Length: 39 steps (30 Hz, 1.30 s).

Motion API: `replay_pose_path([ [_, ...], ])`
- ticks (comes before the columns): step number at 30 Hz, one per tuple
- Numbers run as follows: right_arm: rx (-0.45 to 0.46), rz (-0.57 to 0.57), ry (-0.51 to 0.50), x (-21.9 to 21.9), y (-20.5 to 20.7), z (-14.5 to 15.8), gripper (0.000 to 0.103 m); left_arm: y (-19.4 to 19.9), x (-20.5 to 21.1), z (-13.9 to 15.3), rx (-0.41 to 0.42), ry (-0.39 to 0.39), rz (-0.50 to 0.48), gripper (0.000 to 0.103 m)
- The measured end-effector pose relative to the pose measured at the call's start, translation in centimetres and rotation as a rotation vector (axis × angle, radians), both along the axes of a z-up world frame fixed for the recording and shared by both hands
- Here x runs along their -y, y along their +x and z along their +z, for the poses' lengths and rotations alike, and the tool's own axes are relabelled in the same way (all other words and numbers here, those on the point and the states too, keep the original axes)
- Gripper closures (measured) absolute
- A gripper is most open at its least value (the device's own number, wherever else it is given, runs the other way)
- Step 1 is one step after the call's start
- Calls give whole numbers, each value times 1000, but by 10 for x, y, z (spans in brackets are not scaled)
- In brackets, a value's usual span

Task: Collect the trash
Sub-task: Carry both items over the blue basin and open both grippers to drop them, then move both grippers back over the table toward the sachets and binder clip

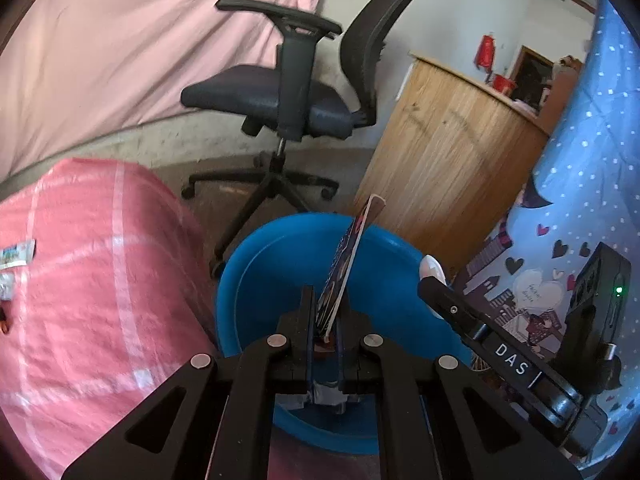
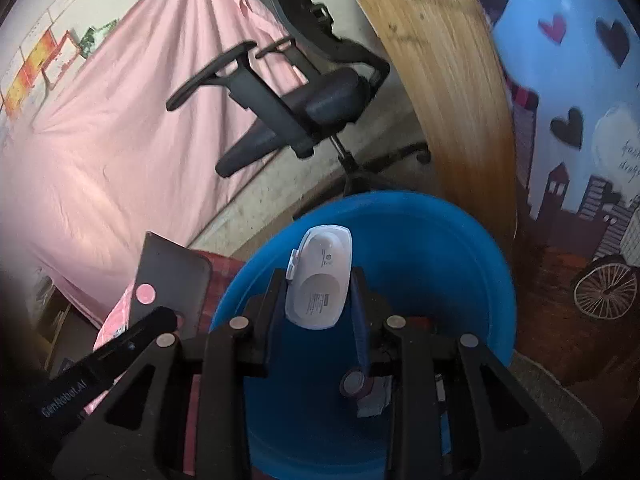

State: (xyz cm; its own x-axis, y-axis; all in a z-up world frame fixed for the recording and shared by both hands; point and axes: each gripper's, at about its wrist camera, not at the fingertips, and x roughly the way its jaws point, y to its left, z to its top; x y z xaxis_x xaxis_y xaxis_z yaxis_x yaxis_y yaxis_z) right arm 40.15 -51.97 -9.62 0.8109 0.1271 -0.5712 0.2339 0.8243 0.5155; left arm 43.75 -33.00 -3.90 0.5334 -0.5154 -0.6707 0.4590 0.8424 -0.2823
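Trash, two pieces, both held over the round blue plastic basin (image 1: 280, 248). Piece one: a flat printed cardboard packet with a dark, colourful face (image 1: 346, 264), edge-on, clamped at its lower end in the left gripper (image 1: 326, 312), jaws nearly together on it. The packet stands tilted above the basin's hollow, its top edge reaching past the far rim.

Piece two: a white oval plastic case with a small label (image 2: 320, 280), held across its width by the right gripper (image 2: 318, 300), jaws part-way apart with the case between them. It hangs over the basin's near-middle.

Basin contents: a scrap of pale paper shows near the near wall in the right wrist view; the rest is hidden by the grippers.

Around the basin: pink checked woven sack (image 1: 92, 264) touching its left side, with a few small wrappers (image 1: 16, 258) lying on it; black office chair (image 1: 288, 92) beyond the far rim; light wooden cabinet (image 1: 448, 152) beyond and right; blue heart-patterned cloth (image 1: 580, 200) on the right.

Risks, as judged:
- The packet is tall and tilted. Let go from here, it could tip over the far rim onto the floor by the chair.
- The case is smooth and rounded, so it may slip early or bounce off the basin wall.
- The two grippers sit close together above the basin. Opening both at once could knock one against the other.
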Motion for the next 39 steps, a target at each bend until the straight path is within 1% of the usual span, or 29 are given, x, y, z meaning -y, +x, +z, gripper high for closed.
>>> replay_pose_path([
  [2,-10,-4,-7,0,1,-1,46,1,0,-4,-13,3,7,97],
  [4,-16,-6,-4,0,3,-2,46,3,0,-8,-29,13,14,94],
  [6,-21,-7,-5,0,4,-3,45,5,1,-11,-45,21,17,85],
  [10,-27,-4,-7,-2,5,-3,45,4,-6,-7,-32,15,33,80],
  [12,-18,-5,-15,-3,5,-1,45,2,-14,0,-12,-2,52,72],
  [14,5,-7,-28,-4,2,4,45,0,-21,6,9,-19,73,67],
  [16,27,-13,-44,-7,1,9,45,-3,-30,13,41,-22,102,64],
  [19,67,-15,-62,-14,0,21,45,-9,-46,25,113,-13,150,59],
  [21,109,-10,-77,-21,-2,31,44,-14,-61,34,155,-14,189,52],
  [22,133,-3,-92,-27,-4,36,44,-16,-69,37,169,-18,205,52],
  [25,197,22,-148,-45,-8,51,39,-21,-90,47,203,-21,252,49],
  [27,240,40,-179,-56,-12,60,35,-26,-106,55,235,-14,295,39],
  [28,264,52,-192,-62,-14,64,31,-29,-114,59,252,-12,313,36],
  [30,309,73,-204,-73,-18,72,23,-38,-133,66,302,-5,347,21],
  [31,322,78,-205,-78,-18,75,14,-41,-139,68,322,0,362,18],
  [32,337,83,-203,-84,-19,79,2,-47,-148,71,350,14,392,10],
  [33,354,89,-200,-90,-21,83,0,-52,-158,74,377,29,437,3],
  [36,420,106,-220,-108,-29,95,0,-68,-184,78,437,28,526,2],
  [39,474,125,-244,-128,-34,103,0,-79,-207,76,457,28,574,2],
])
